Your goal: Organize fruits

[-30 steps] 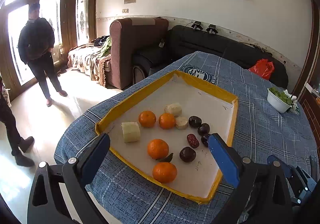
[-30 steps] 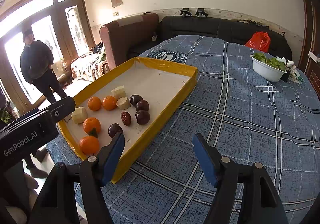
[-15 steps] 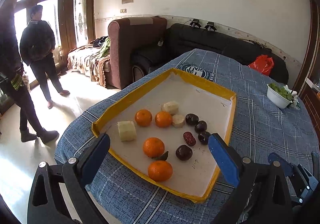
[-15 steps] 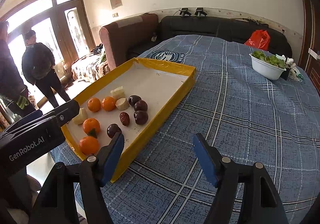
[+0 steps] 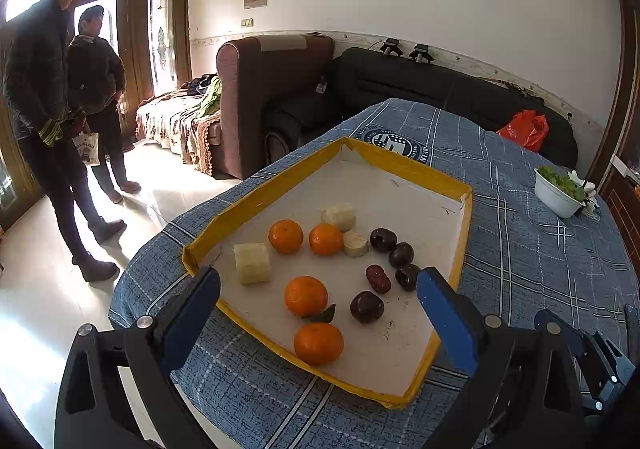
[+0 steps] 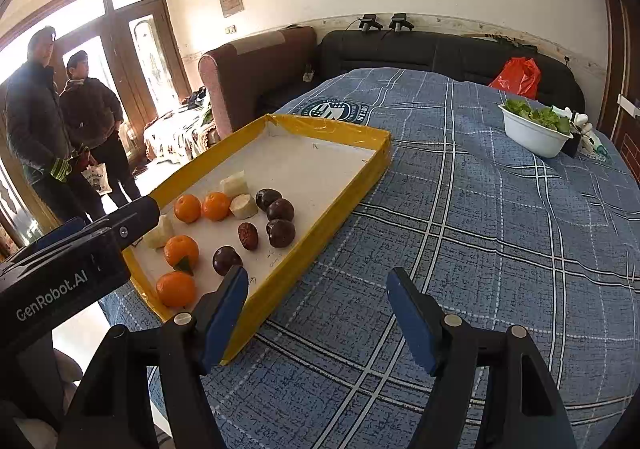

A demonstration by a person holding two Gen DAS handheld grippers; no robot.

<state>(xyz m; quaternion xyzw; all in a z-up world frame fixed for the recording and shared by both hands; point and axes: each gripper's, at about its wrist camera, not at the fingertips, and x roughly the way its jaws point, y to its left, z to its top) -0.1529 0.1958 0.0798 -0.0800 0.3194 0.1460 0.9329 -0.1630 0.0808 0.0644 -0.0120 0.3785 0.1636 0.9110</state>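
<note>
Blue plaid cloth (image 6: pixel 480 233) covers the table, largest thing in view. On it lies my yellow-rimmed tray (image 5: pixel 400 163) with a white floor, near the table's left edge as seen from the right wrist. White bowl of greens (image 6: pixel 532 135) sits well apart, at the far right of the cloth. My left gripper (image 5: pixel 318 309) hangs over the tray's near end, jaws wide apart, nothing between the pads. My right gripper (image 6: pixel 318 315) hovers over bare cloth just right of the tray's near corner, jaws likewise apart and empty. Inside the tray: four oranges (image 5: pixel 306 295), two in the far row, two nearer me, one with a leaf. Three pale cut chunks (image 5: pixel 252 263) lie among the far oranges. Four dark round plums (image 5: pixel 367 306) cluster on the right side, and one wrinkled red date (image 5: pixel 377 278) lies between them.
</note>
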